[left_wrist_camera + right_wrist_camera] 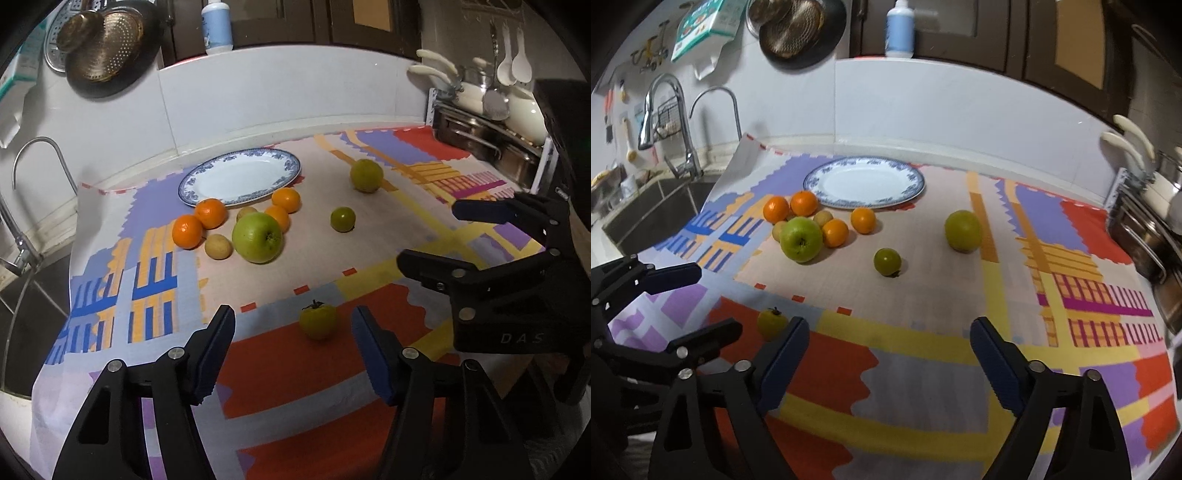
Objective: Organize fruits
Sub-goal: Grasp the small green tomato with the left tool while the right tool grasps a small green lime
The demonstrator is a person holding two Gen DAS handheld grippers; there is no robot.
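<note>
Kitchen counter under a patterned cloth (280,369). Left gripper (293,354) wide open, holding nothing; the small yellow-green fruit (317,320), probably a persimmon, lies just ahead between its 2 fingers. Right gripper (888,360) open, empty, farther off. Plate (207,184) bare.

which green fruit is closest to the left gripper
The small yellow-green fruit with a dried calyx, lying alone on the red patch right before the open left gripper.
</note>
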